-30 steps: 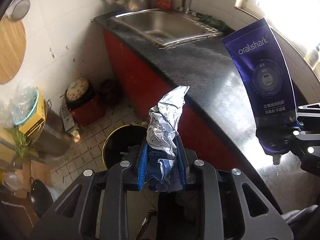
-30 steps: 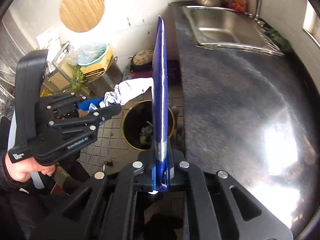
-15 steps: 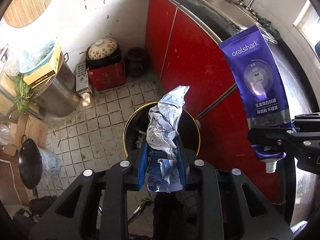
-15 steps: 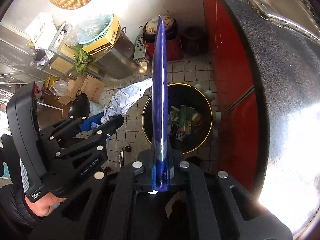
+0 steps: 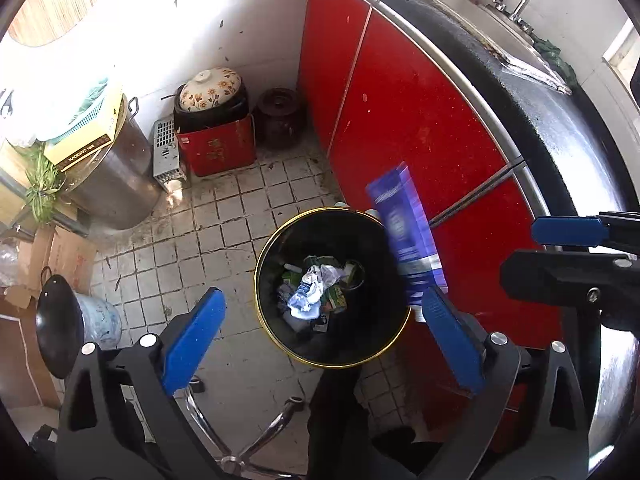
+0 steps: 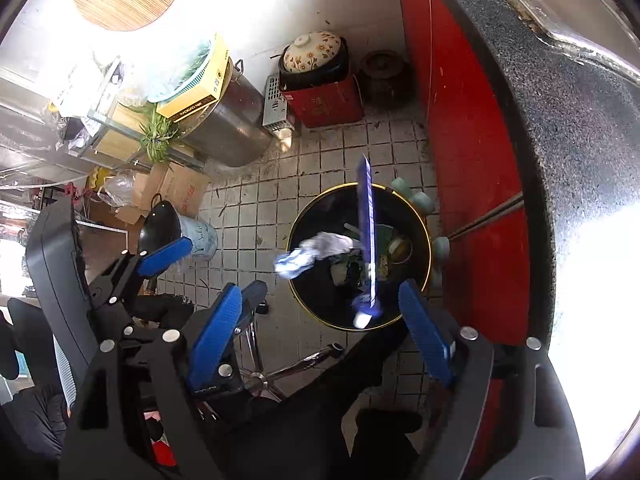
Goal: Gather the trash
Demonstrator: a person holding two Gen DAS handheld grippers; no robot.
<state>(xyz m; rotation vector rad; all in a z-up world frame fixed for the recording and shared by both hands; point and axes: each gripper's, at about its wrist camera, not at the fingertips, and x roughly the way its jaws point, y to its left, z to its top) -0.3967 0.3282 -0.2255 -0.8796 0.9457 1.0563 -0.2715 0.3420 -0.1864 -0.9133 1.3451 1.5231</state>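
A round black trash bin with a gold rim stands on the tiled floor below both grippers. The crumpled silver-blue wrapper is falling loose over the bin's mouth. The purple toothpaste tube is in the air above the bin, blurred, free of any grip. My left gripper is open and empty above the bin; it also shows in the right wrist view. My right gripper is open and empty; it shows at the right edge of the left wrist view.
Red cabinet doors and the black countertop rise right of the bin. A red box with a floral-lidded pot, a dark jar, a steel stockpot, cardboard boxes and a black wok crowd the floor. A chrome chair base lies below.
Both grippers have opened over the bin. The wrapper dropped from the left one and the toothpaste tube from the right; both are falling toward the bin.
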